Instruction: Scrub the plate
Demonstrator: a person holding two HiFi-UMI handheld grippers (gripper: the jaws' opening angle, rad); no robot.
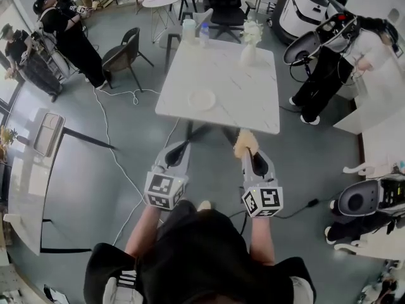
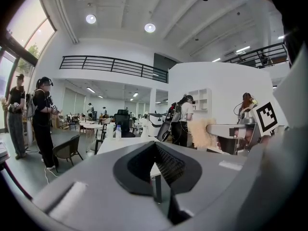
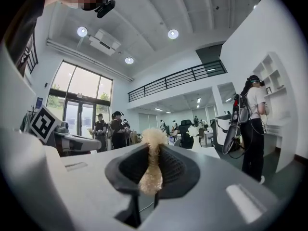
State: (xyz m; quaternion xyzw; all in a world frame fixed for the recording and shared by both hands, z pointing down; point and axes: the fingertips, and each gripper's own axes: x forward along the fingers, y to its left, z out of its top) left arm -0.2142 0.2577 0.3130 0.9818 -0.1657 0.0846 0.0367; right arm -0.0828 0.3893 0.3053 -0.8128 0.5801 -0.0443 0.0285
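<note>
Plate [image 1: 201, 99] on table [image 1: 253, 100], near front edge. Vase [image 1: 248, 50] at table's far right, bottle [image 1: 204, 34] at its far edge. Chair [image 1: 122, 54] left of table. Left gripper [image 1: 183, 146] and right gripper [image 1: 244, 152], scrubber [image 1: 243, 140] in it, before table's front edge.

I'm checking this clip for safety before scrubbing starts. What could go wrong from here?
The plate lies loose on the smooth table, and the left gripper is shut and empty, so scrubbing may push the plate toward the edge. The right gripper pinches only a narrow part of the scrubber, which could slip out. A cable on the floor near the person's feet might trip them.
</note>
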